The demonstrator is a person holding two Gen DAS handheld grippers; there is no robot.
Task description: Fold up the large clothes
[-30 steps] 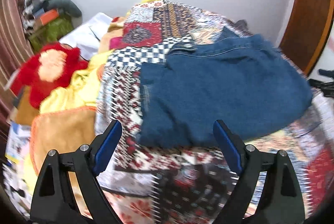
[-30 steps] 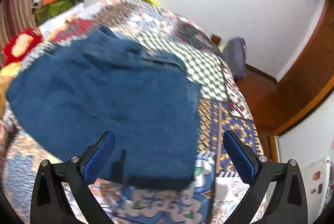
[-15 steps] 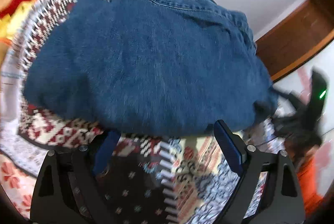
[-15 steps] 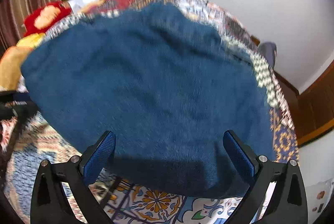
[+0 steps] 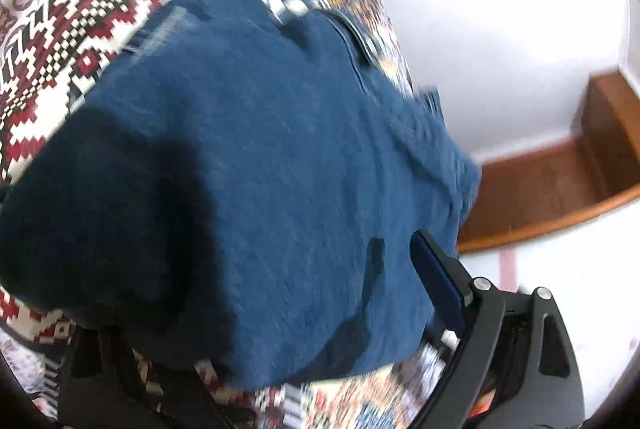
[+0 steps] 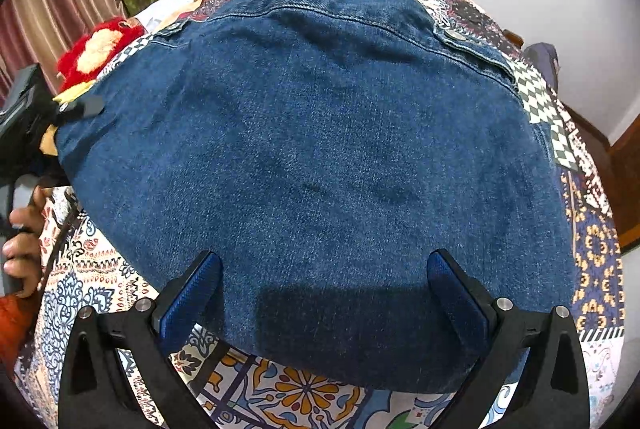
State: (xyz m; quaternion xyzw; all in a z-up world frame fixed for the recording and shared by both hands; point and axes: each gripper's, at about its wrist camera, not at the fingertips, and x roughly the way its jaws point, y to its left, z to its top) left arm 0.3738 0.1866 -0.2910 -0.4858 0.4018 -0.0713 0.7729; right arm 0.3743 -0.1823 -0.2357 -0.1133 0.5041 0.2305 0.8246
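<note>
Folded jacket (image 6: 320,157) lies on bedspread (image 6: 304,393), plush toy (image 6: 96,49) seemingly behind.

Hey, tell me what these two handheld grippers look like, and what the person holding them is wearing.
The right gripper has two black plastic fingers with triangular cutouts, silver round bolts at the pivots, and textured blue pads. The left gripper is the same build: black frame, silver bolts, blue pad; one finger lies under the cloth. The left hand shows at the edge with an orange sleeve. No cables show.
</note>
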